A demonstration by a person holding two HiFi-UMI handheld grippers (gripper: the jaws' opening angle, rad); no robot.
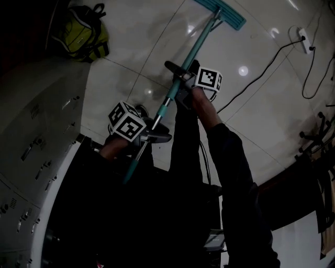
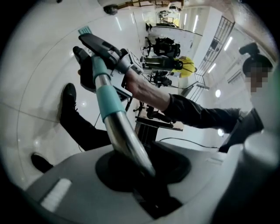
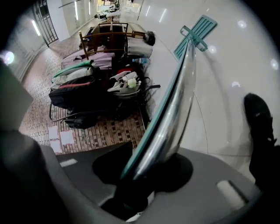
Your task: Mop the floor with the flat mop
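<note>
White tiled floor (image 1: pixel 157 47) up top; left gripper (image 1: pixel 155 134) and right gripper (image 1: pixel 179 76) fingers clench the flat mop (image 1: pixel 222 13) handle (head on tiles, upper right); mopped share unreadable.

On the pale tiled floor (image 1: pixel 157 31) the flat mop (image 1: pixel 220 13) rested with its teal head far out, and the mop handle (image 1: pixel 197 49) slanted back through the right hand-held gripper (image 1: pixel 181 77) and then the left hand-held gripper (image 1: pixel 153 131) — both closed about it — with a yellow-green backpack (image 1: pixel 84 34) lying off to the left.

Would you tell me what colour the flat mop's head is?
Teal flat mop head, clearest in the head view.
</note>
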